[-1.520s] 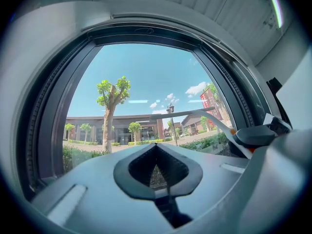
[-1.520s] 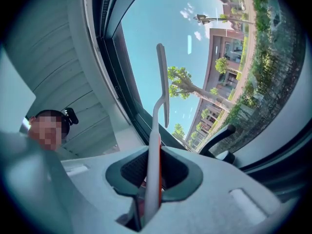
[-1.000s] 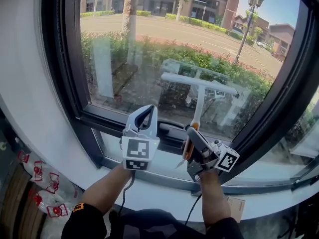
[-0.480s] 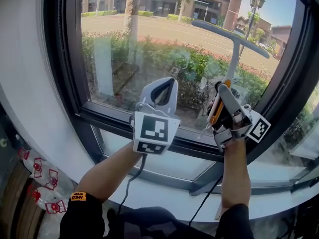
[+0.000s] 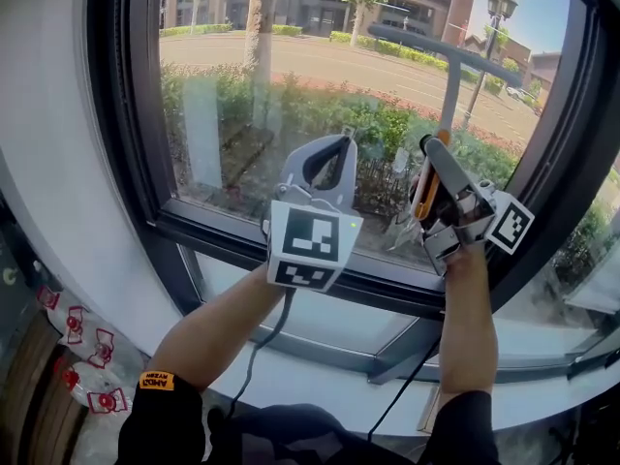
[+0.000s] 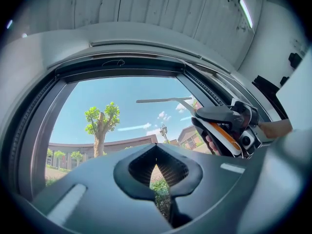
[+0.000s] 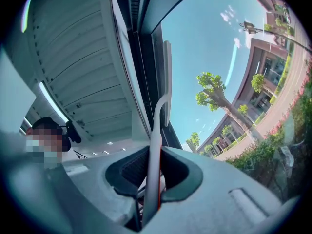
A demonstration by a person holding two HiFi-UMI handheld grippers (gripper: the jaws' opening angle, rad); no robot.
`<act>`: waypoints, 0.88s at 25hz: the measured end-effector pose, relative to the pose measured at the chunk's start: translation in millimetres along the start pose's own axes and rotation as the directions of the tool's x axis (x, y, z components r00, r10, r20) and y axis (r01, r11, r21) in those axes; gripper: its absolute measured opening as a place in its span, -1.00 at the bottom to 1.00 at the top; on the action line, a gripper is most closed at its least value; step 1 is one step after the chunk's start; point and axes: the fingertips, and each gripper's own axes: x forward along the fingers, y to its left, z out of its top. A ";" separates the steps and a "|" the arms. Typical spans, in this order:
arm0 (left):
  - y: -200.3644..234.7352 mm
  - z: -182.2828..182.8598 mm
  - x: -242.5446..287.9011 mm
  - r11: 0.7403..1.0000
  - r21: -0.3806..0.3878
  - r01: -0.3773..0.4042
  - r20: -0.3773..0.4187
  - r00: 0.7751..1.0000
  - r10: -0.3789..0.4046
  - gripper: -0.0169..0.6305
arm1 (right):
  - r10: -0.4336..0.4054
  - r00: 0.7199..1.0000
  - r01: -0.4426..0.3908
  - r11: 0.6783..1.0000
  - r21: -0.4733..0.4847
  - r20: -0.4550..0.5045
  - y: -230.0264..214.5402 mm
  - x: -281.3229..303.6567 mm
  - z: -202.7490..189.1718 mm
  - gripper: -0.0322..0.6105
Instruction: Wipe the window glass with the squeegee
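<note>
Lifts squeegee (image 5: pixel 449 76) higher up window glass (image 5: pixel 252 114), right gripper (image 5: pixel 429 153) clamped on it, left gripper (image 5: pixel 325 163) closed empty, readying downstroke.

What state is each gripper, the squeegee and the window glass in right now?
squeegee: held upright by its handle, blade uppermost, high on the pane.
right gripper: shut on the squeegee's handle.
left gripper: jaws shut, nothing between them.
window glass: the pane looks closed in its frame.
</note>
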 end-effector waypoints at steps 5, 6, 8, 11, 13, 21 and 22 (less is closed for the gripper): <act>0.9 -7.8 -4.1 1.000 -0.001 -0.010 -0.019 1.000 0.010 -0.89 | -0.020 1.000 0.020 0.999 0.037 -0.002 -14.8 -10.8 -15.6 -0.75; 0.8 -7.8 -4.5 1.000 -0.002 -0.012 -0.020 1.000 0.012 -0.89 | -0.020 1.000 0.020 0.999 0.042 -0.001 -16.5 -12.7 -16.8 -0.75; 0.9 -8.9 -4.5 1.000 -0.003 -0.017 -0.026 0.999 0.017 -0.89 | -0.018 1.000 0.018 0.998 0.055 0.000 -19.4 -16.3 -18.7 -0.75; 4.9 -19.7 -8.6 1.000 -0.013 -0.028 -0.047 0.999 0.027 -0.89 | -0.026 1.000 0.026 0.996 0.082 0.001 -25.1 -24.3 -34.0 -0.75; 9.1 -32.1 -14.3 0.999 -0.024 -0.032 -0.064 0.997 0.031 -0.89 | -0.037 0.999 0.037 0.994 0.102 0.000 -29.6 -32.4 -52.4 -0.75; 27.2 -67.9 -36.9 0.998 -0.055 -0.031 -0.112 0.993 0.024 -0.89 | -0.105 0.994 0.102 0.979 0.177 0.008 -40.0 -66.5 -116.1 -0.75; 30.5 -72.3 -40.3 0.998 -0.056 -0.029 -0.117 0.993 0.022 -0.89 | -0.114 0.993 0.110 0.976 0.187 0.010 -41.2 -69.9 -122.9 -0.75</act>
